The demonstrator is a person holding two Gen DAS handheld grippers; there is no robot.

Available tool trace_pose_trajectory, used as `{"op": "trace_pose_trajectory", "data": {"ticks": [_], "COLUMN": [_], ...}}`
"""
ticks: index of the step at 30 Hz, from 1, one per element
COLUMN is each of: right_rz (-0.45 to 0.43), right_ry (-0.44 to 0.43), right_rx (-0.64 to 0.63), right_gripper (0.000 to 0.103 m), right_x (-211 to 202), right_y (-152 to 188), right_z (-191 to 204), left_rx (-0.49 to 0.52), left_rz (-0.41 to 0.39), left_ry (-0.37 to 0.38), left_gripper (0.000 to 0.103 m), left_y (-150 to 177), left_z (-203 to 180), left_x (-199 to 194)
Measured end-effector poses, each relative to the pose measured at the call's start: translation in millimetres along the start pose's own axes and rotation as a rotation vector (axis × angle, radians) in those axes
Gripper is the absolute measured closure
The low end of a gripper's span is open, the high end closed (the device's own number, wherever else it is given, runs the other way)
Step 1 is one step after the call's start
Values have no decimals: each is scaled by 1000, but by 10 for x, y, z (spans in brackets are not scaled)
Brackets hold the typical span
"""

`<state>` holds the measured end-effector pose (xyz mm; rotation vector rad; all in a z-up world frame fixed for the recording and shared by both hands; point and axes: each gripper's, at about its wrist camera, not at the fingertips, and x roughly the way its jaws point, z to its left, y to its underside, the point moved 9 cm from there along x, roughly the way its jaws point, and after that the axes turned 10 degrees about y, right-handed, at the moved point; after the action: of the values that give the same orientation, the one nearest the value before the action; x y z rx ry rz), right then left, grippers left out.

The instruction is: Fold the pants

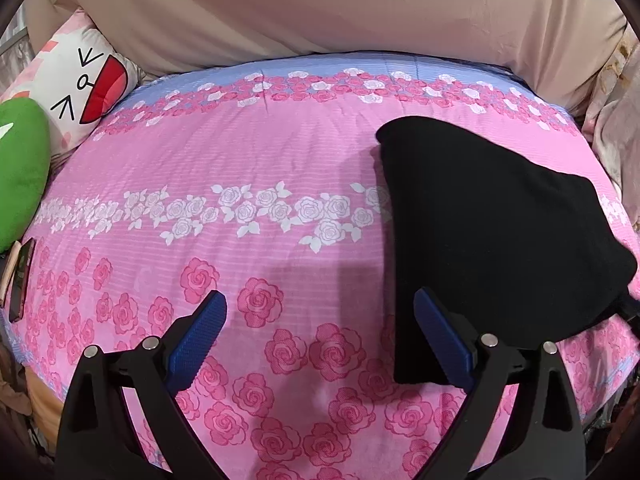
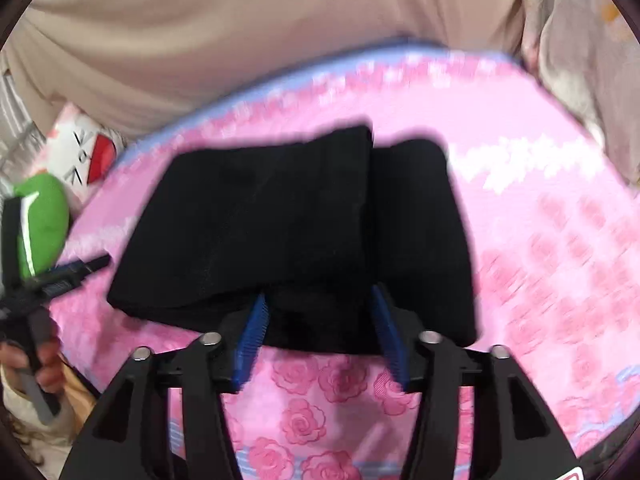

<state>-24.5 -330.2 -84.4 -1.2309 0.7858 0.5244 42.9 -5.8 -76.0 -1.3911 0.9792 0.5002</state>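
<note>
The black fabric pants (image 1: 492, 236), folded into a thick stack, lie on the right side of the pink rose-print bedspread (image 1: 248, 168). The left gripper (image 1: 320, 336) hangs wide apart over bare bedspread, just left of the pants' near edge. The right gripper (image 2: 318, 322) stands parted with its blue ribbed pads (image 2: 250, 334) either side of the near fold; whether they pinch it I cannot tell.

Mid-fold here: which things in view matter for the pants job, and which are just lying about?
Job: black pants, folded on the rose bedspread; left gripper, open; right gripper, open at the pants' near edge.

Lying about: cartoon-face pillow, green plush, phone.
</note>
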Motion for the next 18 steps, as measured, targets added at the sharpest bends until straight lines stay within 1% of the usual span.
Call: {"op": "trace_pose_trajectory", "data": {"ticks": [1, 2, 4, 6, 7, 8, 10, 11, 13, 14, 15, 17, 18], "right_rz": [-56, -86, -125, -128, -117, -91, -28, -2, 79, 114, 110, 88, 76], "right_ry": [32, 40, 31, 19, 0, -51, -110, -109, -90, -99, -107, -68, -50], "right_rx": [-5, -4, 20, 62, 78, 94, 102, 98, 85, 83, 63, -18, -56], "right_gripper": [38, 32, 30, 29, 29, 29, 27, 26, 26, 24, 26, 40, 56], "right_x": [-138, -222, -335, -342, -296, -211, 58, 167, 472, 602, 652, 650, 627], "right_y": [-120, -203, -334, -429, -464, -481, -472, -440, -328, -269, -246, -248, -253], "right_z": [-19, -44, -122, -193, -195, -160, -62, -23, 69, 139, 234, 421, 509], "left_rx": [-1, -1, 4, 10, 12, 13, 13, 13, 17, 20, 22, 23, 18], "left_rz": [0, 0, 6, 6, 5, 4, 11, 14, 15, 9, 7, 6, 7], "left_ry": [5, 15, 24, 36, 43, 51, 66, 73, 83, 88, 89, 85, 84], "left_gripper": [10, 10, 10, 10, 10, 10, 10, 10, 10, 10, 10, 10, 10], "left_y": [2, 4, 14, 19, 22, 26, 36, 42, 57, 62, 66, 75, 75], "left_z": [-9, -29, -73, -119, -143, -160, -203, -215, -235, -235, -233, -208, -191], "left_x": [-2, -1, 9, 4, -3, -8, 6, 7, -9, -32, -42, -54, -52]}}
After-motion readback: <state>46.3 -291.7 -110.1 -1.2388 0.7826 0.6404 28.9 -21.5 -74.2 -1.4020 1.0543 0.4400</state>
